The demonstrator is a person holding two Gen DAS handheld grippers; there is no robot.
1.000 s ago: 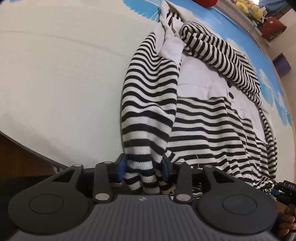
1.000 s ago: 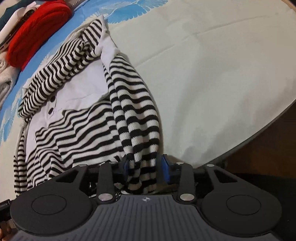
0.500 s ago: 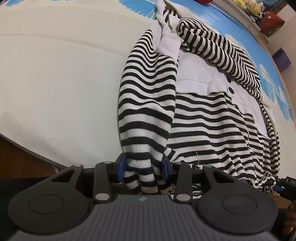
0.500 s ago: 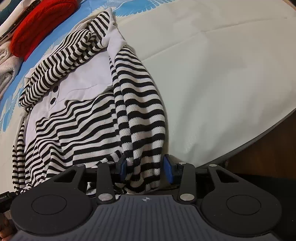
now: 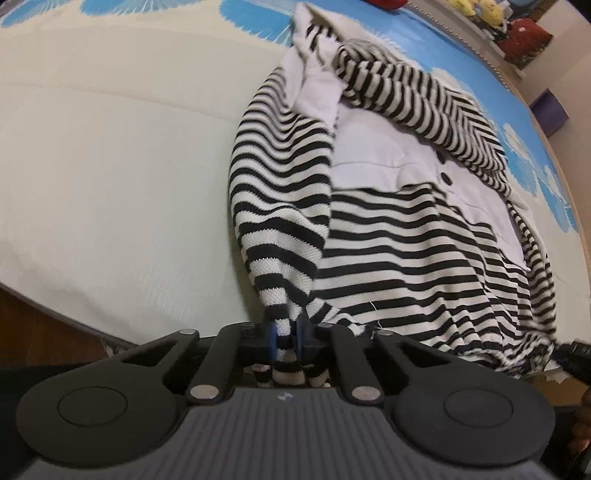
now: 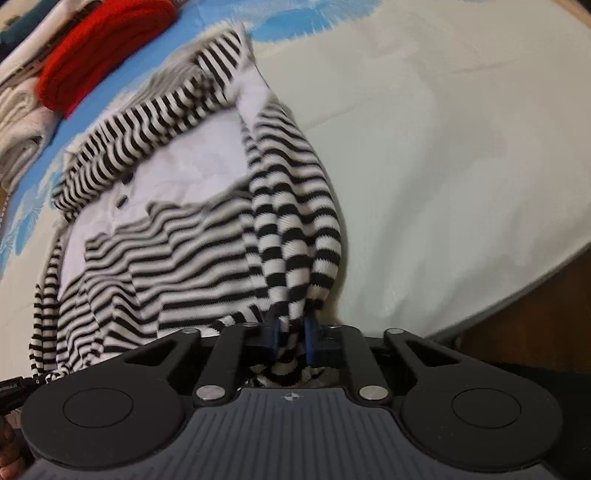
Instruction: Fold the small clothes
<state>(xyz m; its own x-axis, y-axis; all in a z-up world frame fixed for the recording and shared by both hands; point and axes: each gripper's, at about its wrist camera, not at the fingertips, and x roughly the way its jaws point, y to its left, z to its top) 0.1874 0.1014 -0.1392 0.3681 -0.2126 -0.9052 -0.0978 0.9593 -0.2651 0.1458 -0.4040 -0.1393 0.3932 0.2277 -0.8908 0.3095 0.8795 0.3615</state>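
Left wrist view: striped top (image 5: pixel 399 236) lies on a cream bed (image 5: pixel 110 166) near its edge; left gripper (image 5: pixel 286 338) and right gripper (image 6: pixel 291 341) are closing, each pinching a sleeve cuff; bare bedding lies beside.

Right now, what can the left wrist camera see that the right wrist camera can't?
Only the left wrist view shows the yellow plush toys and a purple box at the far right, plus the left hand-held gripper, jaws closing on one striped sleeve.

Only the right wrist view shows the folded red knit, a pale folded pile beside it, and the right hand-held gripper, jaws closing on the other sleeve.

Both show the striped top lying on the cream and blue sheet.
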